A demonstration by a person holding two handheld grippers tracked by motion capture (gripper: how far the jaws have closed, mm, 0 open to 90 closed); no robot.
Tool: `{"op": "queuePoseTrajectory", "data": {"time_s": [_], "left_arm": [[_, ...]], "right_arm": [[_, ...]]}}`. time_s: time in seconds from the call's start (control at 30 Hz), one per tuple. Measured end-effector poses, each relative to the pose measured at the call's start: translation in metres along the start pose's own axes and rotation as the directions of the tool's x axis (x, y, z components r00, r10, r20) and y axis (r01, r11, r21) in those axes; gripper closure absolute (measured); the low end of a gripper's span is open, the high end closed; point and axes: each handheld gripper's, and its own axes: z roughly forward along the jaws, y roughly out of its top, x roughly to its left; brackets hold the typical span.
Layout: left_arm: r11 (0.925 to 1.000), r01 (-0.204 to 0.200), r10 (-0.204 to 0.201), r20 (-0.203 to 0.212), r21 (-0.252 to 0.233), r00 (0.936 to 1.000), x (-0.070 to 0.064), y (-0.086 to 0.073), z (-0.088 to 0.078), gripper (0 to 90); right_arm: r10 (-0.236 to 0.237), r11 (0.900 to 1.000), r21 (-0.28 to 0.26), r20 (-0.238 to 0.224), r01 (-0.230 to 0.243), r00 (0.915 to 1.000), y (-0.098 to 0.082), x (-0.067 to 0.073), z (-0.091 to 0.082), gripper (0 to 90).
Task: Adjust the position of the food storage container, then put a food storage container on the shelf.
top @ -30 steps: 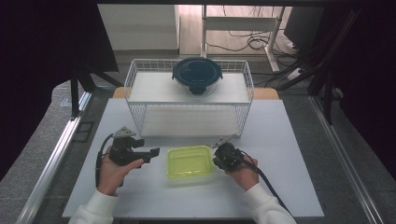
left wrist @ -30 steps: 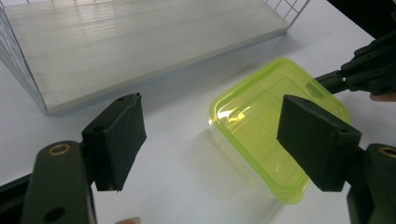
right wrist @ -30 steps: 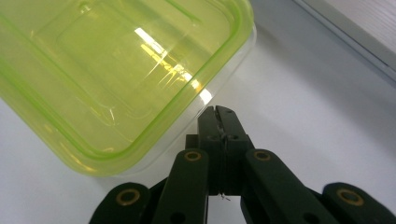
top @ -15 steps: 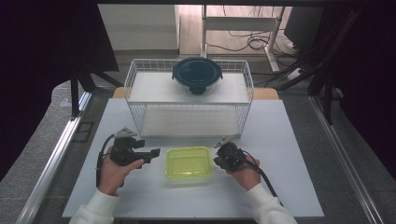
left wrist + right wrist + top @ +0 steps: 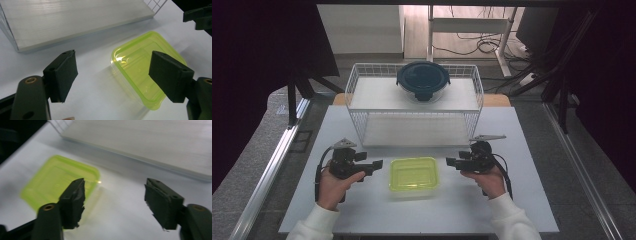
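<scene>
Table [image 5: 512, 210] white and broad, with wire basket [image 5: 362, 107] at its far side and a round dark-lidded container [image 5: 423, 80] on the basket's upper shelf. Nearer, at the table's middle front, yellow-green lidded box [image 5: 414, 173], flat on the surface between both tools and touched by neither. Left gripper [image 5: 374, 164] just beside the box's left edge, jaws spread wide and empty, box corner framed between them in the left gripper view [image 5: 147, 75]. Right gripper [image 5: 451, 162] a little off the box's right edge, jaws just now opening from a close pinch, nothing between them, box lying apart to the lower left in the right gripper view [image 5: 55, 182]. Judged step: letting go and backing off after setting the box down, or readying a fresh hold. For a clean result: keep both pairs of jaws wide until well clear of the rim, pull away level rather than dragging across the light lid, avoid nudging the box sideways. For a regrip: approach square to opposite edges, close on both sides together, lift evenly.
</scene>
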Motion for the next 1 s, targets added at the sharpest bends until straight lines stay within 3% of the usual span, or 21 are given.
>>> {"op": "queuePoseTrajectory", "data": {"time_s": [0.13,0.23,0.43,0.63,0.87,0.93,0.97,1.0], "left_arm": [[1.0,0.009,-0.009,0.01,0.003,0.9999,0.001,0.0,0.0,22.2],[0.9999,0.012,-0.012,0.019,0.005,0.9998,0.001,-0.001,0.001,22.1],[0.9992,0.037,-0.038,0.046,0.013,0.9982,0.002,-0.005,0.003,21.7],[0.9958,0.089,-0.091,0.096,0.023,0.9913,0.006,-0.009,0.008,23.5],[0.9876,0.152,-0.156,0.131,0.041,0.9791,0.014,-0.015,0.017,23.9],[0.9821,0.185,-0.188,0.147,0.035,0.971,0.018,-0.017,0.019,24.7],[0.9774,0.209,-0.211,0.161,0.029,0.964,0.021,-0.018,0.019,25.4],[0.976,0.216,-0.218,0.167,0.029,0.9616,0.022,-0.018,0.019,26.1]], "right_arm": [[0.023,1.0,0.007,-0.066,-0.023,0.9976,0.0,0.001,0.0,23.8],[0.024,1.0,0.009,-0.085,-0.024,0.9961,0.0,0.002,0.002,23.6],[0.028,0.999,0.024,-0.104,-0.025,0.9942,-0.002,0.006,0.008,25.8],[0.041,0.999,0.038,-0.117,-0.037,0.9923,-0.003,0.006,0.013,27.1],[0.081,0.995,0.062,-0.142,-0.073,0.9865,-0.005,0.003,0.022,28.8],[0.095,0.994,0.064,-0.152,-0.086,0.9838,-0.006,0.003,0.024,30.1],[0.097,0.994,0.067,-0.157,-0.088,0.9828,-0.006,0.002,0.025,30.4],[0.103,0.993,0.068,-0.16,-0.093,0.9817,-0.006,0.002,0.026,31.0]]}}
